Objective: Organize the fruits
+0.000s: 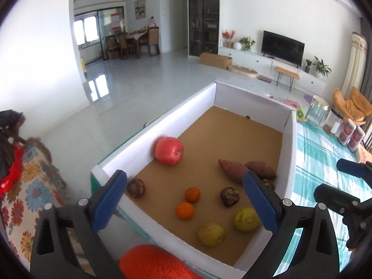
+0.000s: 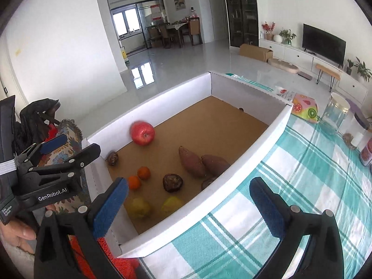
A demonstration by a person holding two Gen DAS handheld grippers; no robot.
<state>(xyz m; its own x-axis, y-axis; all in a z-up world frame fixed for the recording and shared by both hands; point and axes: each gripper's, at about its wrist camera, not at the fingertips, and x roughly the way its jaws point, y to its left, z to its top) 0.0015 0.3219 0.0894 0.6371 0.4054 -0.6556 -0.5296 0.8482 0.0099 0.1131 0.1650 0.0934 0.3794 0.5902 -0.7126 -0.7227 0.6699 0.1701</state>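
A teal checked tablecloth (image 2: 290, 186) covers the table, and on it sits a big white cardboard box (image 1: 200, 107) with a brown floor, filling the middle of my left wrist view. From the right wrist view the box lies from 9 to 12 o'clock, its near wall running diagonally.

Inside, the red apple (image 1: 169, 150) rests against the left wall at about 11 o'clock from the box's centre. Two sweet potatoes (image 1: 233, 170) lie touching each other near the right wall at 3 o'clock. Two yellow-green pears (image 1: 211, 234) sit at 6 o'clock by the near wall, close together but apart. Three dark brown round fruits are spread about: one (image 1: 136, 187) in the near left corner, one (image 1: 229, 195) near the middle, one partly hidden behind my finger. Two small oranges (image 1: 185, 210) lie just beside each other at the centre.

My left gripper (image 1: 186, 200) hangs above the near half of the box, fingers spread wide, holding nothing. My right gripper (image 2: 188, 207) is equally wide and bare, straddling the box's near wall.
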